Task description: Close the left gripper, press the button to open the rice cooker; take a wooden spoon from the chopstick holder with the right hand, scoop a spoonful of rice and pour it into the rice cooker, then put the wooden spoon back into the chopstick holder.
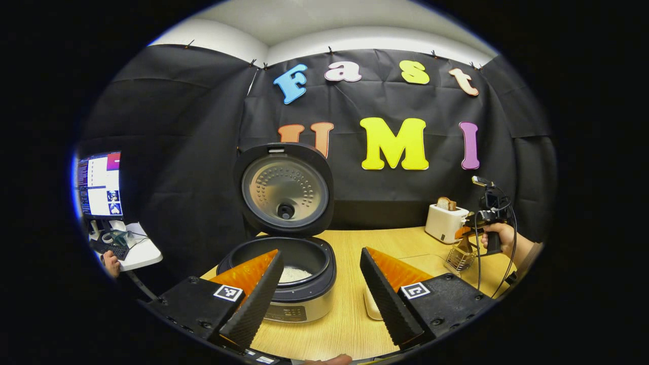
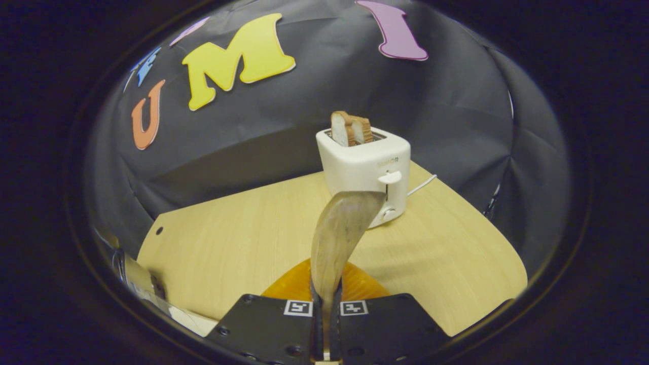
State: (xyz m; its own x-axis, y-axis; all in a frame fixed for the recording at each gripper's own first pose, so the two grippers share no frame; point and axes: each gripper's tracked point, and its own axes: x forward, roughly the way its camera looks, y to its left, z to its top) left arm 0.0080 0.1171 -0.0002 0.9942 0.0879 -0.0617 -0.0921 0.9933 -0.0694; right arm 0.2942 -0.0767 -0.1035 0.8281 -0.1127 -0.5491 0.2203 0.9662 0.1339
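Wooden spoon (image 2: 340, 233) stands clamped in the right gripper (image 2: 324, 324) jaws, bowl pointing to twelve o'clock, while the open rice cooker (image 1: 284, 274) sits at eleven o'clock beyond the left gripper (image 1: 324, 299), jaws apart.

My left tongs (image 1: 319, 284) are two wedge-shaped arms with ribbed inner faces, each seated on a boxy block with rounded corners and small screws. A square white tag printed with a coded pattern sits on top of each block. My right tongs (image 2: 324, 324) carry the same two blocks, screws and paired tags. In the left gripper view they (image 1: 469, 223) appear as a dark pistol-grip frame with a small device on top and thin cables looping down below my hand (image 1: 499, 235).
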